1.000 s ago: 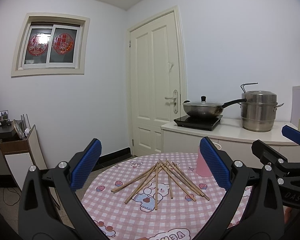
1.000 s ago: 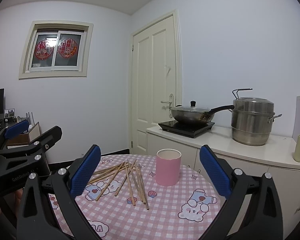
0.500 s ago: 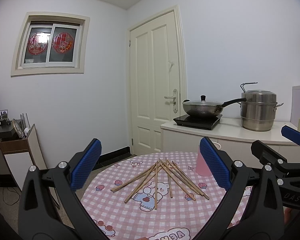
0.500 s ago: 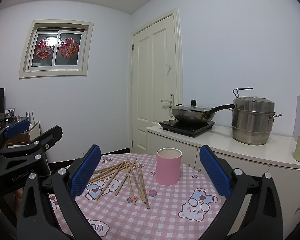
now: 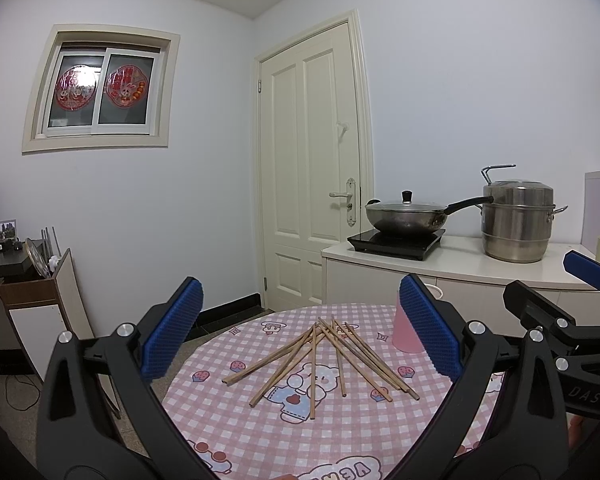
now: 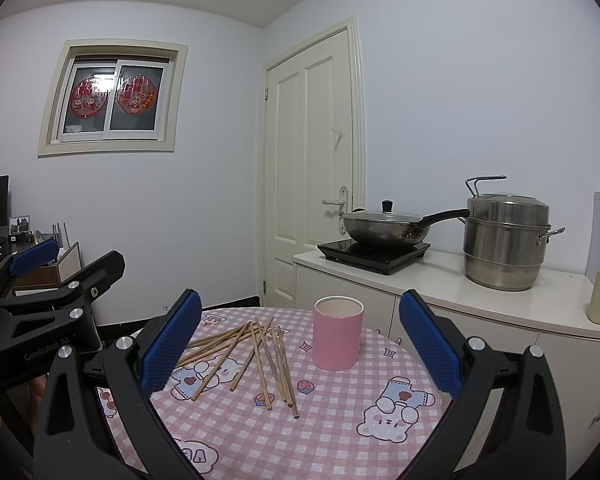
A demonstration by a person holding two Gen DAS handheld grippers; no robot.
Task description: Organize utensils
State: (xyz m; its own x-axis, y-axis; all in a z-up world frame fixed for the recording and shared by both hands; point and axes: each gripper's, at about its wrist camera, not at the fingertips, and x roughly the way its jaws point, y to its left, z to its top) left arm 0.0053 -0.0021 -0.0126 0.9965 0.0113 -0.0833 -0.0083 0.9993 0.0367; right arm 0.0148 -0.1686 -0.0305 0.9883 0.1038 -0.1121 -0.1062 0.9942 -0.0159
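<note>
My left gripper [image 5: 300, 332] hangs over the near edge of the round desk [image 5: 260, 432], its blue-padded fingers [image 5: 171, 336] spread wide with nothing between them. My right gripper [image 6: 300, 340] sits the same way, fingers [image 6: 428, 344] wide apart and empty. The desk wears a pink checked cloth with cartoon bears. Just past my fingers lies a loose heap of wooden chopsticks [image 6: 252, 352], crossing one another and fanned out flat on the cloth, their far ends bunched together. Beside them, to my right, stands an upright pink cup [image 6: 337, 333], open at the top, near the chopsticks but apart from them. Beyond the desk runs a white counter with a lidded wok [image 6: 386, 226] on a black cooktop [image 6: 374, 254], and a steel steamer pot [image 6: 504, 240]. A closed door [image 5: 314, 168] and a window [image 5: 100, 90] are behind.
</note>
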